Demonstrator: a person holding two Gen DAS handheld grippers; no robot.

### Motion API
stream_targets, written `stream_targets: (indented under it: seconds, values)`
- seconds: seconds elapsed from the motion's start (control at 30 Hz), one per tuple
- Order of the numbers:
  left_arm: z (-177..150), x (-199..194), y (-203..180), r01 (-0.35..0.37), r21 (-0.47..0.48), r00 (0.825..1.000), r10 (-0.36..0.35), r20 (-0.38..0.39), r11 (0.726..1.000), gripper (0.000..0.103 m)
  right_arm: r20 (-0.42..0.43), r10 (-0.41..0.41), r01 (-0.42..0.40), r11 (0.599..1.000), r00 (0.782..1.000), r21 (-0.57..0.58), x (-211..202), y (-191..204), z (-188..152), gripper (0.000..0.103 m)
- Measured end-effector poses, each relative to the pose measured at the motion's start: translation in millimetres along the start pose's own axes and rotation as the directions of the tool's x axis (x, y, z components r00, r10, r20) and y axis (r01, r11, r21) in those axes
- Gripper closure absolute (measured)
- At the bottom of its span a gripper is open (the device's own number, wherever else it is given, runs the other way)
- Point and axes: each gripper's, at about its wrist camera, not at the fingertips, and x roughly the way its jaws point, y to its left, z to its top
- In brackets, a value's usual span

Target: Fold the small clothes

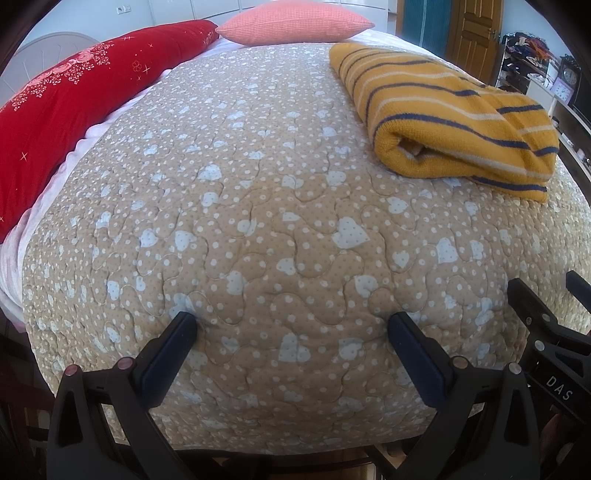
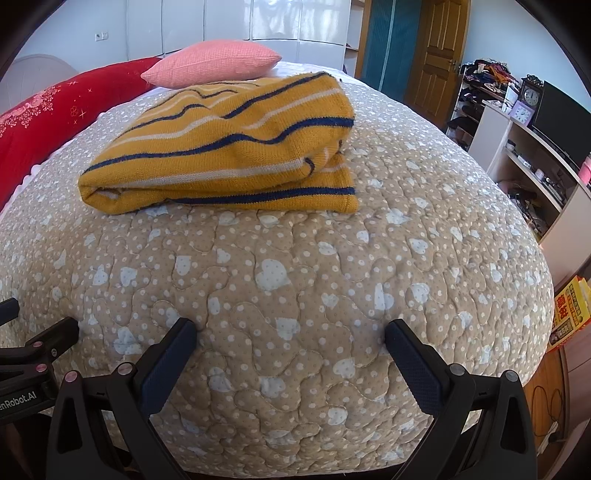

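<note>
bed: tan quilt with pale hearts | head end: red bolster, pink cushion | back wall: white glossy cupboards | right: wooden door, white shelving with 2 clocks (cluttered), daylight
</note>
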Motion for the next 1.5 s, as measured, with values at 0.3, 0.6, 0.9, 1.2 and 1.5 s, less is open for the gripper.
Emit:
stream_targets:
  seconds: [0.3, 0.6, 0.9, 1.2, 1.5]
  values:
    - [0, 0, -1, -0.001, 0.000, 1.000, 0.001, 0.001, 1.000, 0.000, 0.002, 0.000, 0.000, 1.000, 1.000, 0.000, -1, 0, -1, 0.000]
    - [-1, 1, -1, -0.003, 0.001, 1.000, 0.003, 0.002, 1.000, 0.000, 0.004, 0.000, 0.000, 1.000, 1.000, 0.002, -1, 0, -1, 0.000]
    - [-1, 1, -2, -0.003, 0.001, 1.000, 0.003, -0.002, 1.000, 0.000, 0.009, 0.014, -0.014, 1.000, 1.000, 0.009, 0, -2, -2, 0.000]
    - [9, -19, -8, -0.011, 0.087, 0.999, 0.007, 0.043, 0.996, 0.000, 0.032, 0.043, -0.042, 0.999, 0.999, -0.012, -1, -5, -5, 0.000]
    - [28, -33, -8, -0.026, 0.127, 0.995, 0.013, 0.098, 0.992, 0.000, 0.041, 0.123, -0.122, 0.992, 0.992, -0.026, -15, -21, -1, 0.000]
